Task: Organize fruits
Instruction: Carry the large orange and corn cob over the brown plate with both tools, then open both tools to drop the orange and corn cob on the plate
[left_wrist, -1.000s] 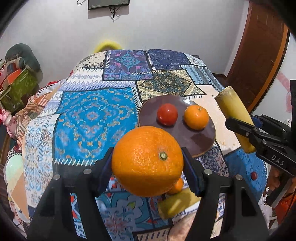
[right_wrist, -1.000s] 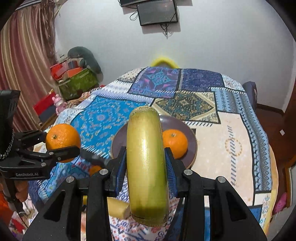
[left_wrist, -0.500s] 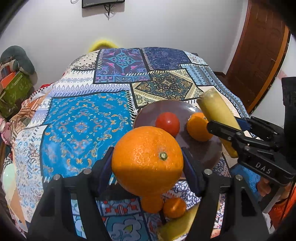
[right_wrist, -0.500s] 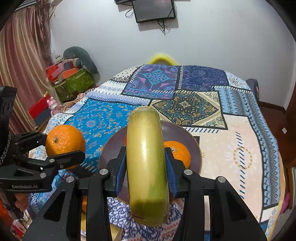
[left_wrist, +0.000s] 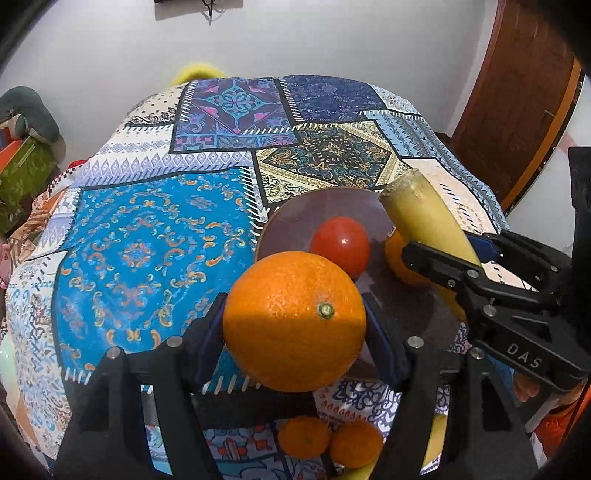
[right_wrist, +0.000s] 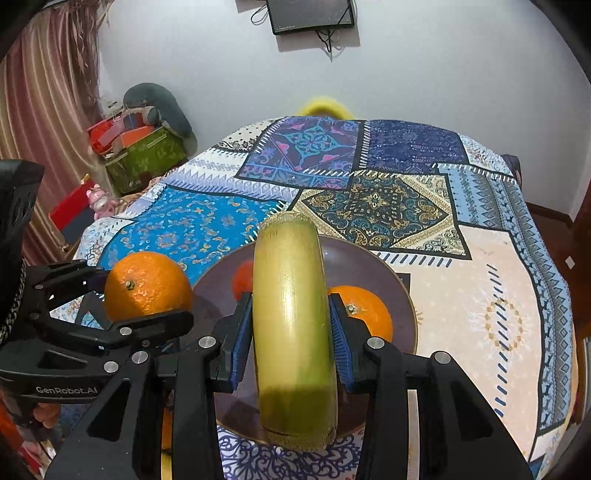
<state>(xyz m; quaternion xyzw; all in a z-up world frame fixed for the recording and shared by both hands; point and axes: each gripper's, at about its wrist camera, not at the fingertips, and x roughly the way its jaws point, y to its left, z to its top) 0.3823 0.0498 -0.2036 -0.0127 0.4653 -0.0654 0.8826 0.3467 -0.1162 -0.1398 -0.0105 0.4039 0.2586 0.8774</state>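
Crowding plate (left_wrist: 325, 206): tomato (left_wrist: 340, 243), small orange (right_wrist: 365, 310).

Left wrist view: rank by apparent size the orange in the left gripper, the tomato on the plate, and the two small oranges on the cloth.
1. held orange, largest, though closest to the lens, which inflates it.
2. tomato on the plate.
3. two small oranges, alike; not ranked against each other.
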